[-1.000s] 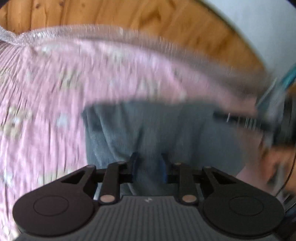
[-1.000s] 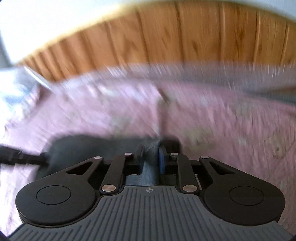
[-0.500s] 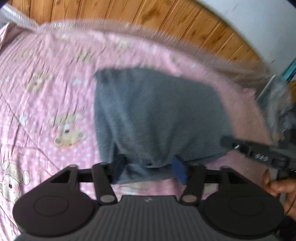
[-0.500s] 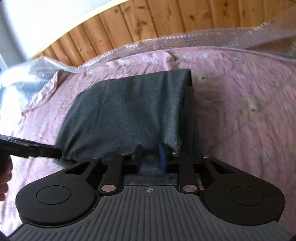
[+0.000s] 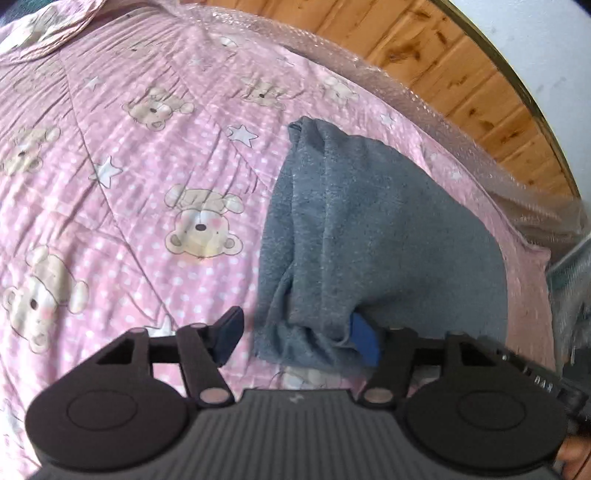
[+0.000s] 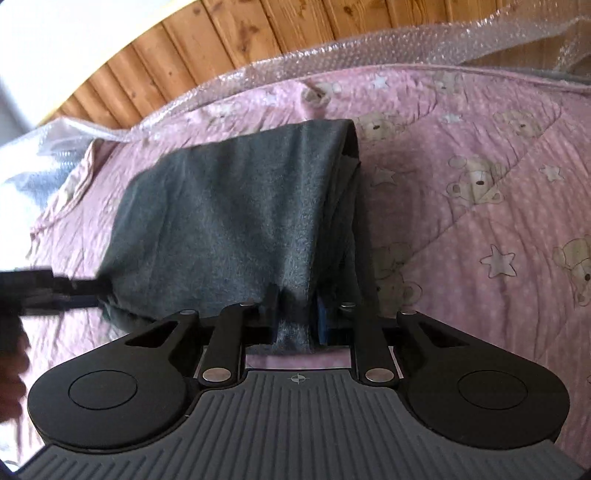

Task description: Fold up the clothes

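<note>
Left wrist view is showing the left gripper [image 5: 297, 338] with its jaws standing apart over the near corner of a grey garment [image 5: 373, 236]. The jaws are closing, but only the blue pad on one side is touching the cloth; the other finger is hanging clear over the pink bear-print bedspread [image 5: 129, 192], so nothing is being pinched there. In the right wrist view, the right gripper [image 6: 295, 314] is clenching a bunched hem of the same garment, and its jaws are closing on it.

The garment is lying doubled over on the bedspread, stretching away ahead of both grippers toward the bubble wrap [image 6: 369, 44] and the wooden boards [image 6: 229, 33].

It is looking soft, light and limp, probably a knit that is sagging wherever it is unsupported. Gripping at corners or along the folded edge, through all layers, seems the best bet; a hold in mid-panel would likely be gathering one layer only.
</note>
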Demonstrator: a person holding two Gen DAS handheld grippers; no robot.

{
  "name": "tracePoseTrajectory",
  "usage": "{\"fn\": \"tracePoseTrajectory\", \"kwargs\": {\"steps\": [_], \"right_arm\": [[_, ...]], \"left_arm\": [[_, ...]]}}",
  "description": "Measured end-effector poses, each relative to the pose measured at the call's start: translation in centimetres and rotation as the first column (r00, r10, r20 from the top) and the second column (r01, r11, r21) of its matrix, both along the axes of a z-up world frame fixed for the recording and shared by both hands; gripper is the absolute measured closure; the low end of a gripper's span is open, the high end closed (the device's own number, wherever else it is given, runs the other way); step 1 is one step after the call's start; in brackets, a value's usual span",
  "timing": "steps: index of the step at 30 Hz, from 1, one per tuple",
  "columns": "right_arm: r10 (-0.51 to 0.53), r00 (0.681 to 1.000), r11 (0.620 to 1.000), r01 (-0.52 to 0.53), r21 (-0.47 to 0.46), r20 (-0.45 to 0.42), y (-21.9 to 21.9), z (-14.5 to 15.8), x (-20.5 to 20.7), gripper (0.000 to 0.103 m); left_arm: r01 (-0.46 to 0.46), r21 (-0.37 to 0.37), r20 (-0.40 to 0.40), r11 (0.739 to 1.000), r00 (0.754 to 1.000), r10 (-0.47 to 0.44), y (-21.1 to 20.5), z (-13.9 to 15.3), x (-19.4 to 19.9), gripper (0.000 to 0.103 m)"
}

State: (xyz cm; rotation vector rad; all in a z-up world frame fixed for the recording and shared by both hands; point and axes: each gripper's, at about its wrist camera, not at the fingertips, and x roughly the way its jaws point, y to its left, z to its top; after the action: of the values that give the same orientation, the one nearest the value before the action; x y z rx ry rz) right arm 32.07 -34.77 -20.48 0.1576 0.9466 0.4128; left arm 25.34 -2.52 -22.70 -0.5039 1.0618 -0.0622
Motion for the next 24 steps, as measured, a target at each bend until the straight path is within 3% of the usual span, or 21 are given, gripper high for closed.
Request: {"fn": "tracePoseTrajectory", "kwargs": {"steps": [2, 3, 6, 8, 11, 12, 13, 17, 21, 24], "right_arm": [[-0.013, 1.000, 1.000, 0.013, 0.000, -0.016, -0.6, 0.3, -0.2, 0.083], [-0.019, 1.000, 1.000, 0.020, -0.024, 0.007, -0.4, 1.1, -0.2, 0.076], [0.009, 0.982, 0.997, 0.005, -0.073, 0.188, -0.3, 4.1, -1.8, 0.071], [0.069, 0.974, 0.996, -0.053, -0.077, 0.218, 0.6, 3.8, -1.7, 0.065], [0.130, 0.980, 0.985, -0.111, -0.130, 0.148, 1.3, 0.3, -1.3, 0.064], [0.137, 0.980, 0.982, -0.116, -0.146, 0.142, 1.3, -0.5, -1.5, 0.064], [0.136, 0.978, 0.983, -0.113, -0.146, 0.157, 1.1, -0.5, -2.0, 0.064], [0.092, 0.991, 0.989, -0.080, -0.127, 0.095, 0.5, 1.7, -3.2, 0.056], [-0.005, 0.998, 0.993, 0.013, -0.115, 0.064, -1.0, 4.6, -6.7, 0.031], [-0.086, 0.995, 0.990, 0.091, -0.110, 0.052, -1.9, 6.1, -10.7, 0.024]], "left_arm": [[0.018, -0.009, 0.033, 1.000, 0.999, -0.018, -0.6, 1.8, -0.6, 0.039], [0.024, -0.012, 0.054, 1.000, 0.998, -0.024, -1.0, 2.6, -0.8, 0.036], [0.052, 0.009, 0.090, 0.999, 0.995, -0.052, -2.7, 3.8, -0.8, 0.029], [0.060, 0.072, 0.036, 0.996, 0.997, -0.063, -3.7, 2.1, 0.1, 0.029], [0.076, 0.164, -0.064, 0.984, 0.996, -0.067, -4.9, -0.9, 1.4, 0.029], [0.088, 0.186, -0.067, 0.979, 0.995, -0.076, -5.0, -1.2, 1.3, 0.021], [0.101, 0.211, -0.057, 0.972, 0.994, -0.091, -5.2, -1.3, 1.3, 0.020], [0.096, 0.166, -0.025, 0.981, 0.995, -0.093, -4.8, 1.1, -0.1, 0.024], [0.130, 0.171, 0.034, 0.977, 0.990, -0.137, -5.3, 4.1, -3.6, 0.015], [0.172, 0.172, 0.016, 0.970, 0.984, -0.177, -6.3, 5.1, -6.3, 0.013]]}}
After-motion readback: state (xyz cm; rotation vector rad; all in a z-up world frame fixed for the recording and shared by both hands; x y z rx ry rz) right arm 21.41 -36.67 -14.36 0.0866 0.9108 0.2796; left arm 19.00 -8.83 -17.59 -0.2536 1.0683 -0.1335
